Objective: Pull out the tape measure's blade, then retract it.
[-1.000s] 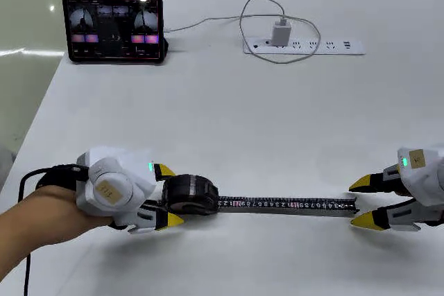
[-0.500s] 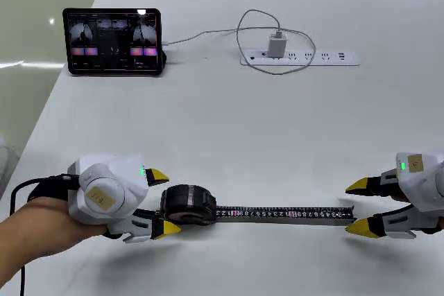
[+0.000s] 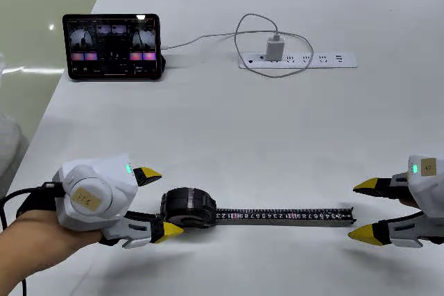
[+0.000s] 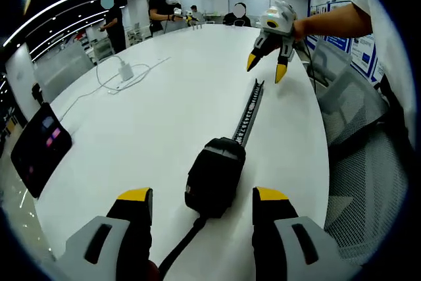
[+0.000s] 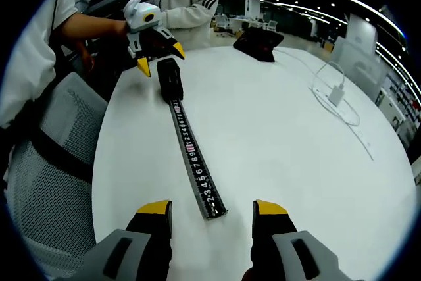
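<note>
Left gripper [image 3: 161,200]: jaws wide, gripping nothing. They sit either side of the rear of the tape measure case [image 3: 189,207]. In the left gripper view the case [image 4: 216,176] lies just ahead of the yellow tips, clear gap on both sides.

Right gripper [image 3: 362,210]: also wide, also empty. The blade [image 3: 284,215] lies flat on the white table [image 3: 277,136], running from the case mouth toward the right gripper. In the right gripper view the hook end [image 5: 214,212] sits just at the tips, level with the gap, touching neither.

Step call: the pull-out looks done and retract is not started. The blade sits extended with nothing holding it, so I'd guess the lock or friction is keeping it out. Can't see a lock button from these angles.

Next move needs:
- left jaws closing on the case so it can't skid
- right jaws pinching the hook end, or pushing it back toward the case
- if it's spring-loaded, a controlled feed, since the blade could whip and knock the case sideways.

Tablet [image 3: 113,36] and power strip [image 3: 298,60] sit well apart at the far side, out of the blade's path.
</note>
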